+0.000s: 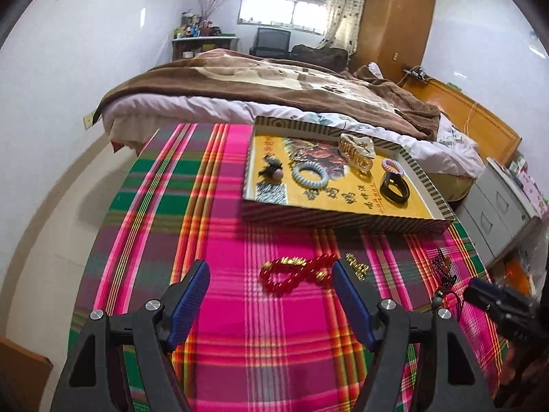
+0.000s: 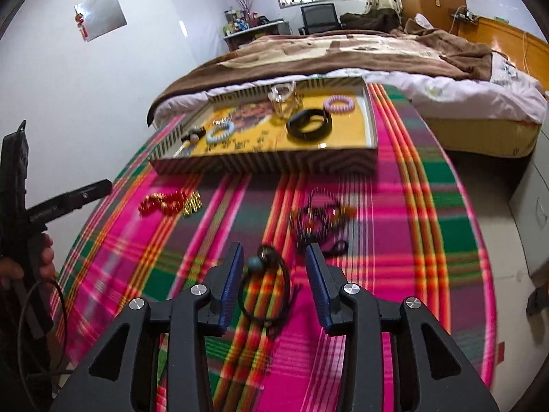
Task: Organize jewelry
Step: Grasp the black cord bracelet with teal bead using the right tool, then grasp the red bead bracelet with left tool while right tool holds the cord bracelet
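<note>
Plaid cloth (image 2: 394, 240) covers the table; shallow box tray (image 1: 343, 221) sits at its far edge against the bed (image 1: 240, 86), already holding hair ties and a black band (image 1: 394, 187). Red bead bracelet (image 1: 295, 273) lies ahead of the left gripper (image 1: 271, 292), jaws apart, empty. Right gripper (image 2: 272, 274), jaws apart, straddles the black cord bracelet (image 2: 264, 288), pads not touching. Risks: the thin cord may slip the pads, or they may pinch cloth. Dark bead tangle (image 2: 319, 219) lies just beyond. Open room left and centre.
</note>
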A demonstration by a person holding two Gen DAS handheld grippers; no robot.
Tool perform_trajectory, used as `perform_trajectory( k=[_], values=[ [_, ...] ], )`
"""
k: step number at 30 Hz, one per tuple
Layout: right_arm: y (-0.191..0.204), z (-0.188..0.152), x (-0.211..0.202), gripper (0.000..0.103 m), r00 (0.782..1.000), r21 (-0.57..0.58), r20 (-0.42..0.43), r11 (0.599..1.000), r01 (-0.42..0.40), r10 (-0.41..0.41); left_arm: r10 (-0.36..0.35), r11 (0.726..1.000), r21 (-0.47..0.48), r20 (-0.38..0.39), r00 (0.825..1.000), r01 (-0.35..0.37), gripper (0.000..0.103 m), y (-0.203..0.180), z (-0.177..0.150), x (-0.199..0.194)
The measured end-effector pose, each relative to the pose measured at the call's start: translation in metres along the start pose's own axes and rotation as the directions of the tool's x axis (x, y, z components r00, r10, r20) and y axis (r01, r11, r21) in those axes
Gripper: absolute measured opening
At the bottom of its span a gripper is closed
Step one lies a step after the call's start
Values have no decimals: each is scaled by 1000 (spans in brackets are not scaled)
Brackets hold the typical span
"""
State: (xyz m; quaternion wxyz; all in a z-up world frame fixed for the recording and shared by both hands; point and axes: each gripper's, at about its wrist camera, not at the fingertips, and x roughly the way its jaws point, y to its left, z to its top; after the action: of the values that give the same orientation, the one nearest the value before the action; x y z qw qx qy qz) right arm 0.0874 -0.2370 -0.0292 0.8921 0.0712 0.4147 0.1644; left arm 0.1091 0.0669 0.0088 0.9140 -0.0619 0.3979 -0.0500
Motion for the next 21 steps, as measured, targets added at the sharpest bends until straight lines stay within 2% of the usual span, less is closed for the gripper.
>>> perform_trajectory(
  k=[2,7,14,15,17,21],
  values=[
    [3,-4,7,46,1000,-18,-19,1000,22,-23,9,1000,-17,-13,1000,-10,73,7,-4,2],
    [17,-10,20,47,998,-73,-50,997,29,-33,22,999,-48,-29,999,-23,73,19,-11,6],
    [30,-13,29,47,992,-118,-62,988,100,-107,20,998,-56,-47,999,-23,73,23,-13,14],
    [31,-13,29,45,990,-122,-62,986,116,-124,15,998,-55,-49,999,-17,73,24,-13,15],
    [33,-14,29,28,984,-132,-57,978,162,-170,6,998,-54,-59,998,-9,73,23,-13,19],
    [30,-14,27,9,981,-136,-51,975,177,-185,-8,999,-43,-73,997,5,78,20,-11,27]
  ],
)
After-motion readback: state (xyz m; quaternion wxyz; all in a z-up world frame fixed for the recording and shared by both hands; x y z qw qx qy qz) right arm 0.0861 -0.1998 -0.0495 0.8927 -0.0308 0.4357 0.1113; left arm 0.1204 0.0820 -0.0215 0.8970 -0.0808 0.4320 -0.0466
